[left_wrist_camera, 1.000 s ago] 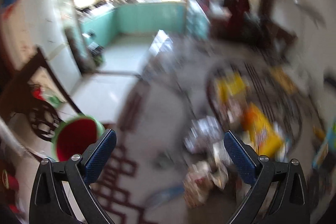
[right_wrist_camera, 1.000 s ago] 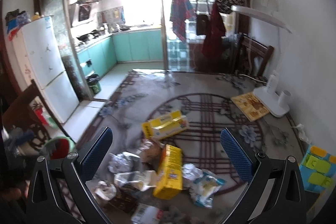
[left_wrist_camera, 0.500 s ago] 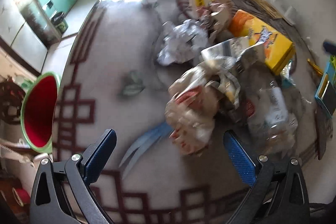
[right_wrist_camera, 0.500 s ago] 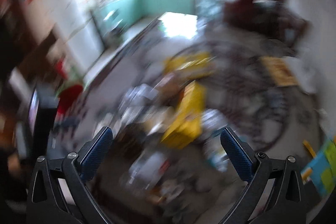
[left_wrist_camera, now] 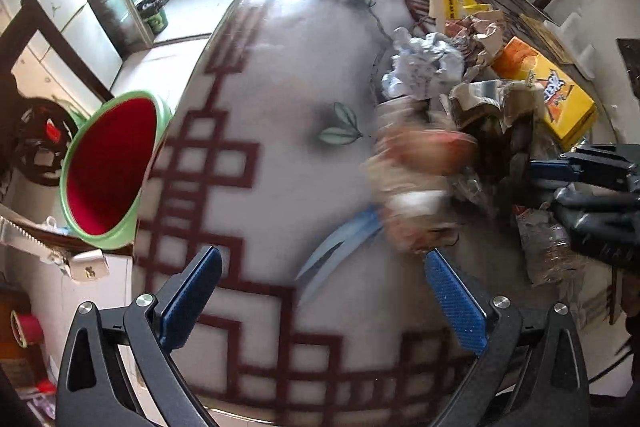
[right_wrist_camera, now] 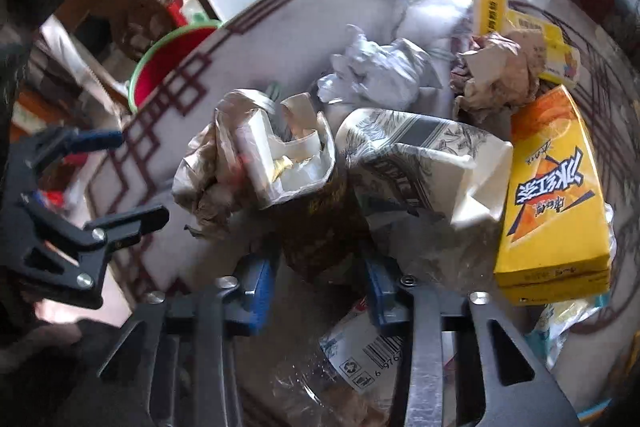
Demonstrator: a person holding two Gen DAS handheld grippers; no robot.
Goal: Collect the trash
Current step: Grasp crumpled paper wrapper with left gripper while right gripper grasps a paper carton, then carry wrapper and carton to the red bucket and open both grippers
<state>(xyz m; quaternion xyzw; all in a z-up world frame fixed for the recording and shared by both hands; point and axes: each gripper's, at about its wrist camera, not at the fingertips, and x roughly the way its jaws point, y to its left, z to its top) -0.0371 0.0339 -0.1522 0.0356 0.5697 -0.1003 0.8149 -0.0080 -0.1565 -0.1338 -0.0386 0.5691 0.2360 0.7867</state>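
While the left gripper [left_wrist_camera: 320,301] hangs over the patterned round table [left_wrist_camera: 280,87] with its blue-padded fingers [left_wrist_camera: 192,297] spread wide and nothing between them, the right gripper [right_wrist_camera: 316,285] has its blue pads [right_wrist_camera: 256,289] drawn in against the two sides of a dark brown wrapper [right_wrist_camera: 320,227] at the near edge of the trash pile. That wrapper sits beneath a crumpled paper bag [right_wrist_camera: 256,163] stuffed with white scraps, and a folded patterned paper carton [right_wrist_camera: 424,163] lies just beside it on the right. Farther back lie a crumpled white plastic bag [right_wrist_camera: 376,73], a wad of brown paper [right_wrist_camera: 496,71] and a yellow box [right_wrist_camera: 520,27], while a yellow-orange drink carton [right_wrist_camera: 556,195] rests at the right of the heap. A clear plastic bottle with a barcode label [right_wrist_camera: 360,359] lies under the right gripper. From the left wrist view, the pile is partly blurred, and a green bin with a red inside [left_wrist_camera: 108,167] stands off the table's left edge, well apart from the trash.
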